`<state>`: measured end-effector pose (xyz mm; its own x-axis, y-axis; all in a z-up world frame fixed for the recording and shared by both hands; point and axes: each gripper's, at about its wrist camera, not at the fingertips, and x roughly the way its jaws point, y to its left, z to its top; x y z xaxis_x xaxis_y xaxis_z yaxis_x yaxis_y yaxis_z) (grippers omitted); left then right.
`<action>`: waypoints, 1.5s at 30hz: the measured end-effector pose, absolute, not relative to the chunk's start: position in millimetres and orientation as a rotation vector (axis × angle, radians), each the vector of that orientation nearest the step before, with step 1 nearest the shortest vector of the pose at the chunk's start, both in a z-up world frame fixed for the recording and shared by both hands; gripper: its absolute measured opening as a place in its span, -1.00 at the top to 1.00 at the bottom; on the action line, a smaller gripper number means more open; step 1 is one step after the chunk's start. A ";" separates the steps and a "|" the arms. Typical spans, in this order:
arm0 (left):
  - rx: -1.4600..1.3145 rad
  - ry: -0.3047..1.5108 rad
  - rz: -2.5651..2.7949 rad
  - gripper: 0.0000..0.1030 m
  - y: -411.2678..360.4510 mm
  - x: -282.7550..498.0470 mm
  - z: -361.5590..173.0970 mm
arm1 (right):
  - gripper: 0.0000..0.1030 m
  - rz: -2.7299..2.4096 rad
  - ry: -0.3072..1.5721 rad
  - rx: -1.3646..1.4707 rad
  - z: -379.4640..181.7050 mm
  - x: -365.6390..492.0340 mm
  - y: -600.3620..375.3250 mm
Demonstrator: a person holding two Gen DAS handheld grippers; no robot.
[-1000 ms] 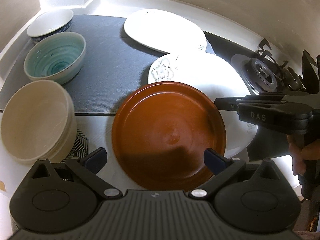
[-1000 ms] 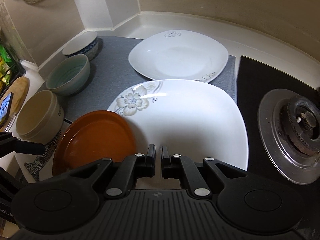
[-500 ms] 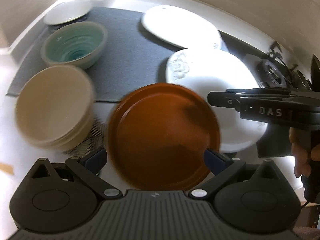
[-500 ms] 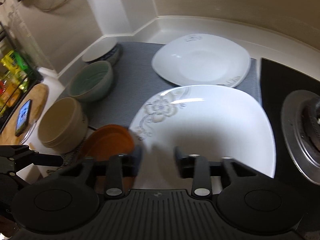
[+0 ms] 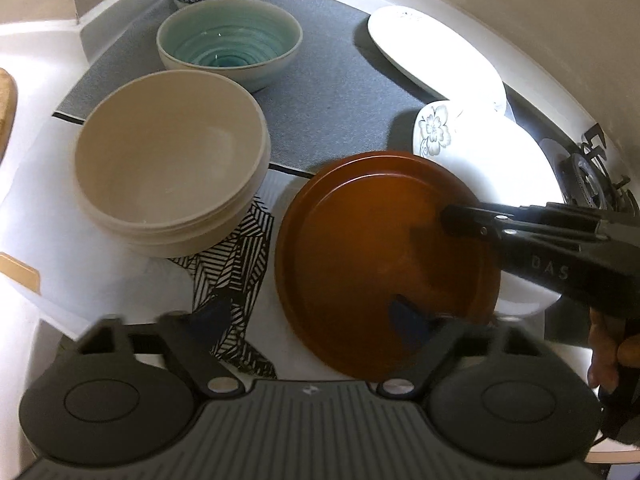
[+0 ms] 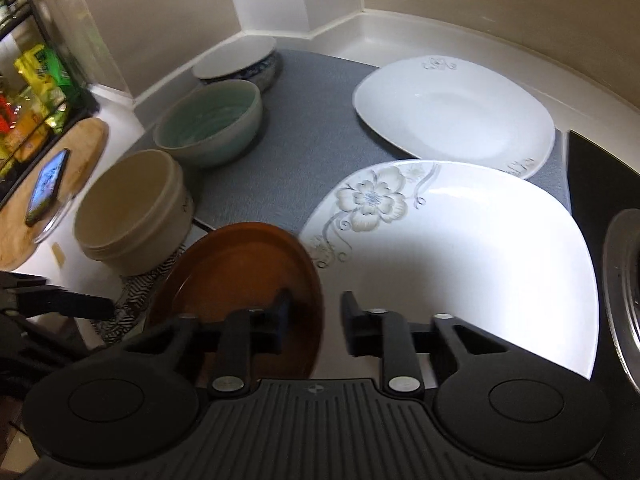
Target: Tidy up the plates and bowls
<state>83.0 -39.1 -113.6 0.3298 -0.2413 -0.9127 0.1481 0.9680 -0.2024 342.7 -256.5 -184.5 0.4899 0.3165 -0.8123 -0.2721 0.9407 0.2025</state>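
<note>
Brown plate [image 6: 240,276]: we keep it on the counter [image 5: 32,200], overlapping the flowered plate [image 6: 460,248]; right tongs [image 6: 314,320] closing astride its rim to lift it, left tongs [image 5: 308,318] narrowing, empty.

Counter: I see a white counter [image 5: 48,280] beneath both grippers.
Directly on it: grey mat [image 5: 340,92] ahead; patterned cloth [image 5: 236,256] under the left gripper [image 5: 308,316].

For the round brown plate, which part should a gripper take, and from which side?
Probably the raised rim of the round brown plate at its near edge, on the side facing the left gripper. It lies flat, so only the rim gives the fingers purchase. Its far edge overlaps the white flowered square plate, and the right gripper hovers there, jaws closing on nothing.
</note>
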 end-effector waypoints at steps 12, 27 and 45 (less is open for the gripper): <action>-0.137 1.234 -0.301 -0.15 -45.5 97.7 -121.3 | 0.90 0.290 0.971 0.077 -174.8 344.7 -276.5; -0.024 1.158 -0.444 0.25 -99.5 109.5 -110.3 | 0.90 0.174 0.964 0.110 -177.1 341.6 -318.4; 0.077 1.052 -0.460 -0.77 -134.5 105.1 -98.9 | -0.14 0.045 0.927 0.063 -176.4 335.2 -351.2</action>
<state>105.1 -134.5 -98.9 0.4107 -0.3287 -0.8505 0.4012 0.9028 -0.1552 335.2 -351.2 -176.4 0.5994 0.0660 -0.7977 -0.0113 0.9972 0.0740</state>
